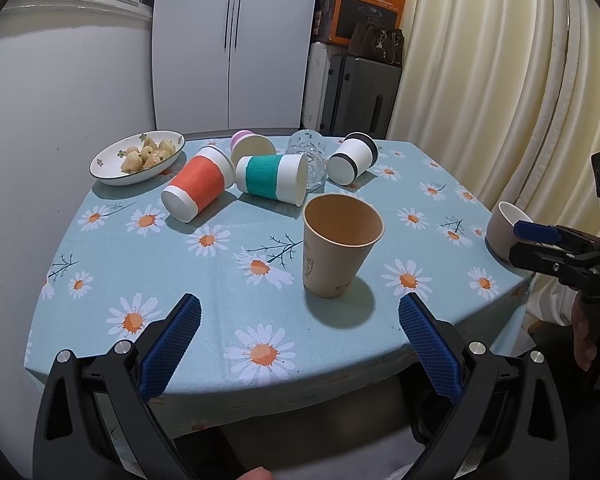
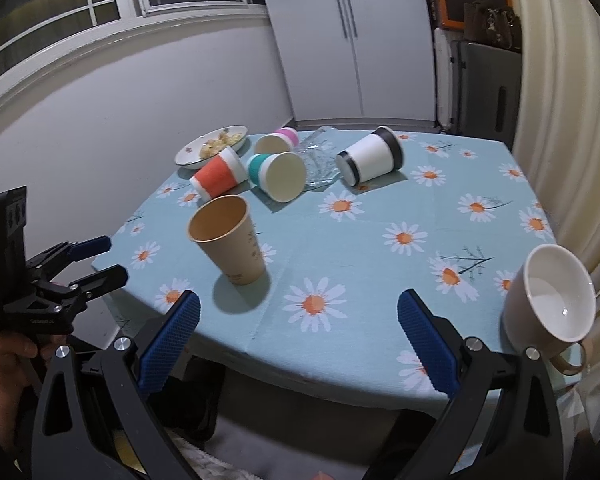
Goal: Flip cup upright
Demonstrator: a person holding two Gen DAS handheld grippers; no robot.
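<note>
Brown paper cup (image 1: 337,245) upright, just beyond left tongs (image 1: 300,344), both tongs wide

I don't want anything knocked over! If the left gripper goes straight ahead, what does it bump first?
Probably the upright brown paper cup: it stands just ahead of the open left gripper, slightly right of centre between the jaws. Depth is unclear, so it may pass close.

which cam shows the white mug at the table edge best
The right wrist view: the white mug sits large and close, upright, its open mouth, inside and handle all visible. In the left wrist view the mug is small at the far right, partly hidden behind the right gripper.
</note>
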